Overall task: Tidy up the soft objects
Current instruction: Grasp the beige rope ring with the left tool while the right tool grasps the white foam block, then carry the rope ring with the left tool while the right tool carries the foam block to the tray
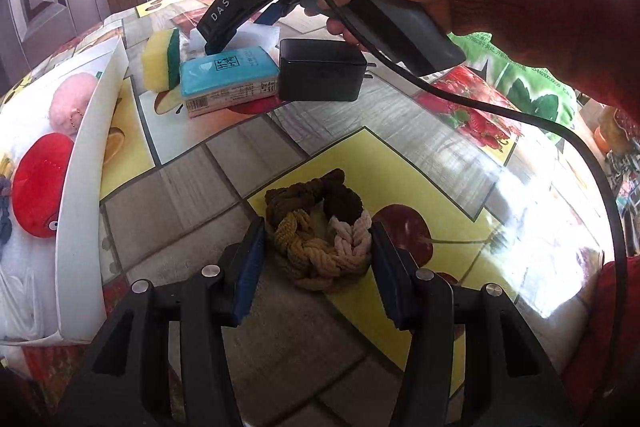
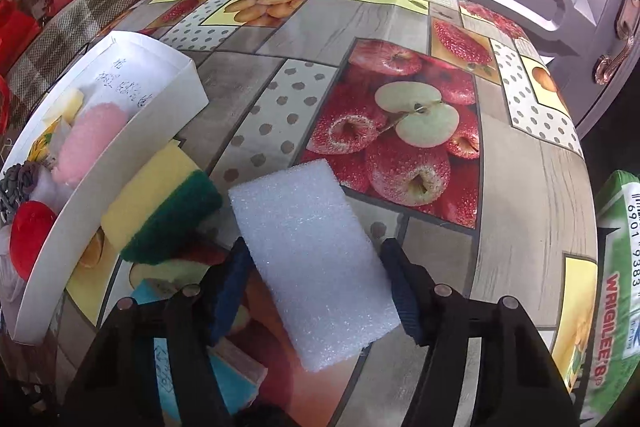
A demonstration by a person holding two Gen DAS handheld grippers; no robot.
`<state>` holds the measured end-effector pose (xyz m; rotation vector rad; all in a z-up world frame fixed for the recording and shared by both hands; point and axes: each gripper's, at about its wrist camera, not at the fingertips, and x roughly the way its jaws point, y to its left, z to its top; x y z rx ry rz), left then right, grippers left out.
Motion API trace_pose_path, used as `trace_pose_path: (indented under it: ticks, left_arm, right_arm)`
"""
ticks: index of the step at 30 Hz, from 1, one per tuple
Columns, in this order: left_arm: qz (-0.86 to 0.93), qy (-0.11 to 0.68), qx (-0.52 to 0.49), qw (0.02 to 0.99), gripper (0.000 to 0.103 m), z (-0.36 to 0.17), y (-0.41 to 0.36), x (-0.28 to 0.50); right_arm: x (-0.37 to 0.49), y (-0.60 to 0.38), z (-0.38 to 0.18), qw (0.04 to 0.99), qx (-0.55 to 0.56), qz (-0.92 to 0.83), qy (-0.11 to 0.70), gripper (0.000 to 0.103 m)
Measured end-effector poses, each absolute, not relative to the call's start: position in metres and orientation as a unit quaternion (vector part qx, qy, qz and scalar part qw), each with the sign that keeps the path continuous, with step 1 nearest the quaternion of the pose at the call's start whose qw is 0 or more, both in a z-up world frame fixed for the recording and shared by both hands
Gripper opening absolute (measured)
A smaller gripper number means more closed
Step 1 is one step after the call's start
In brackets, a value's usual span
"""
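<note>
A braided scrunchie [image 1: 320, 231] in brown, mustard and cream lies on the table between the open fingers of my left gripper [image 1: 318, 259]; the pads sit right beside it on both sides. A white foam block [image 2: 312, 259] lies flat between the open fingers of my right gripper [image 2: 316, 287]. A yellow-green sponge [image 2: 160, 207] lies beside it, seen also in the left wrist view [image 1: 160, 61]. The white box [image 2: 80, 183] holds a pink pom [image 2: 92, 139] and a red plush [image 2: 30, 231].
A blue tissue pack [image 1: 228, 79] and a black power adapter [image 1: 320, 71] lie near the sponge. The right gripper's black cable [image 1: 520, 115] trails over the table. A green gum packet [image 2: 618, 287] lies at the right edge. Doors stand behind the table.
</note>
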<state>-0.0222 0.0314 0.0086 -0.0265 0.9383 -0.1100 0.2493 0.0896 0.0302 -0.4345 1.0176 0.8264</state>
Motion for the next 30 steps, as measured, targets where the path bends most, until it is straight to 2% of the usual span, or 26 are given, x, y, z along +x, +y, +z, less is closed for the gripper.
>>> trace_pose_path:
  ticks: [4, 11, 17, 23, 30]
  left_arm:
    - [-0.054, 0.452, -0.022, 0.89, 0.048, 0.009, 0.035, -0.021]
    - [-0.044, 0.452, -0.059, 0.889, 0.033, 0.012, 0.047, -0.022]
    - [-0.037, 0.437, -0.056, 0.897, 0.031, 0.025, 0.047, -0.029]
    - [-0.017, 0.379, -0.045, 0.924, 0.031, 0.077, 0.058, -0.04]
    - [0.077, 0.298, -0.055, 0.95, 0.032, 0.155, 0.103, -0.05]
  right_arm:
    - [0.239, 0.062, 0.063, 0.804, -0.144, 0.377, 0.436, 0.063]
    - [0.196, -0.001, 0.113, 0.837, -0.014, 0.38, 0.393, 0.063]
    - [0.175, -0.04, 0.14, 0.856, 0.065, 0.361, 0.364, 0.063]
    - [0.14, -0.051, 0.173, 0.88, 0.079, 0.357, 0.302, 0.063]
    - [0.123, -0.051, 0.183, 0.898, 0.068, 0.34, 0.271, 0.063]
